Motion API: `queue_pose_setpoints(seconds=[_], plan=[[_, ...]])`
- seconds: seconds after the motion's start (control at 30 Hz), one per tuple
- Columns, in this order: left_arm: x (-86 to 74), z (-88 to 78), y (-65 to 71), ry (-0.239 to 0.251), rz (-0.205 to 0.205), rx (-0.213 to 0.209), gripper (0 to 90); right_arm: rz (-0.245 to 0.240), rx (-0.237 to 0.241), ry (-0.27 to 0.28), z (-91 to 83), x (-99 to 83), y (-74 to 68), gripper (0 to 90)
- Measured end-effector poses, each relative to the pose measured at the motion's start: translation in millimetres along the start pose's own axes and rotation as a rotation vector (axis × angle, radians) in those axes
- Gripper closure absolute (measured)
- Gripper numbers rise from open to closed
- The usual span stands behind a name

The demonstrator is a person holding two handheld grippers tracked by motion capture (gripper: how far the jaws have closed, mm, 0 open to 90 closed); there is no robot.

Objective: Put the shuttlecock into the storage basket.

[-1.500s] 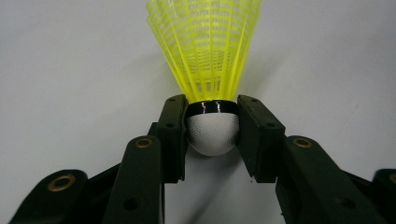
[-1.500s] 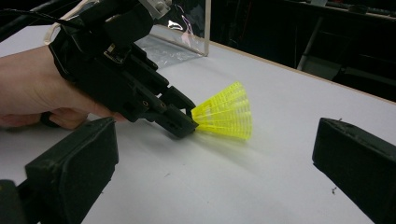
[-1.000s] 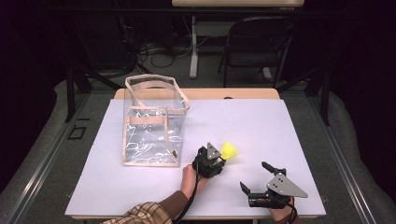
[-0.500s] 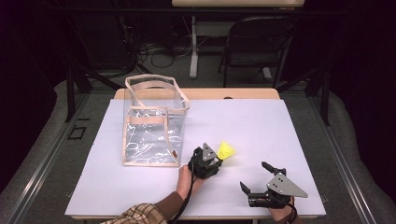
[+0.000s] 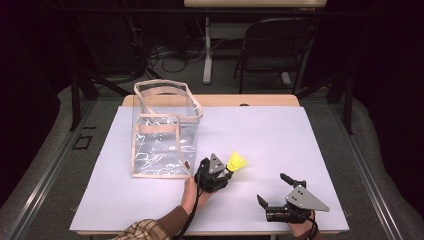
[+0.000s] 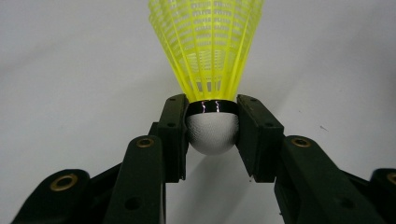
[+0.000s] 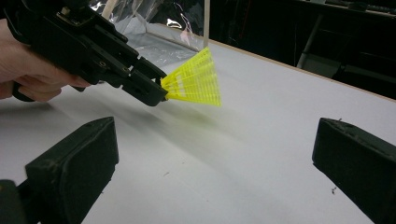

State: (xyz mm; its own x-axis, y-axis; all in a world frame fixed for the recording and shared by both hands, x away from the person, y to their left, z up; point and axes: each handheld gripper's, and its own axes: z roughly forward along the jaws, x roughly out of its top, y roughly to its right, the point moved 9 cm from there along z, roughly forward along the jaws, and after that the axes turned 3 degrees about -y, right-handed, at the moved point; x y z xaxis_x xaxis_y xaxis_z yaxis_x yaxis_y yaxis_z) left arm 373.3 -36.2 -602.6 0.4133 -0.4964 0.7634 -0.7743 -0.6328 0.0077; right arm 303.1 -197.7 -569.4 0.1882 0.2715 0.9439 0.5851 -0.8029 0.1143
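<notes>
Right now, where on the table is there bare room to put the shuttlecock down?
Bare table lies to the right of the clear bag, up to the far and right edges. The near left corner is bare too. It is crowded near the front: the left gripper holds the yellow shuttlecock beside the bag, and the right gripper rests open at the near right.
</notes>
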Motion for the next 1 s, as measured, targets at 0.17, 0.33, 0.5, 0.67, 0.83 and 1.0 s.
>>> queue_pose_setpoints(seconds=[0.17,0.33,0.5,0.67,0.83,1.0], plan=[[-2.1,-7.0,-3.8,0.002,0.007,-0.001,64.7,-0.003,0.000,0.000,-0.1,0.0,0.2,0.0],[-2.9,-11.6,-6.3,0.003,0.014,-0.003,64.7,-0.005,0.001,0.000,0.3,0.1,0.0,0.0],[-3.7,-15.5,-9.3,0.000,0.020,-0.007,64.7,-0.007,0.000,0.000,0.6,0.0,0.0,0.0],[-4.0,-19.4,-11.6,0.000,0.025,-0.008,64.7,-0.007,-0.001,-0.001,0.6,-0.2,0.3,0.0],[-5.3,-22.1,-13.6,-0.006,0.031,-0.012,64.7,-0.006,0.000,-0.001,0.5,-0.1,0.1,0.0],[-6.1,-27.2,-15.6,-0.005,0.033,-0.019,64.7,-0.008,0.001,-0.003,0.5,-0.2,-0.1,0.0]])
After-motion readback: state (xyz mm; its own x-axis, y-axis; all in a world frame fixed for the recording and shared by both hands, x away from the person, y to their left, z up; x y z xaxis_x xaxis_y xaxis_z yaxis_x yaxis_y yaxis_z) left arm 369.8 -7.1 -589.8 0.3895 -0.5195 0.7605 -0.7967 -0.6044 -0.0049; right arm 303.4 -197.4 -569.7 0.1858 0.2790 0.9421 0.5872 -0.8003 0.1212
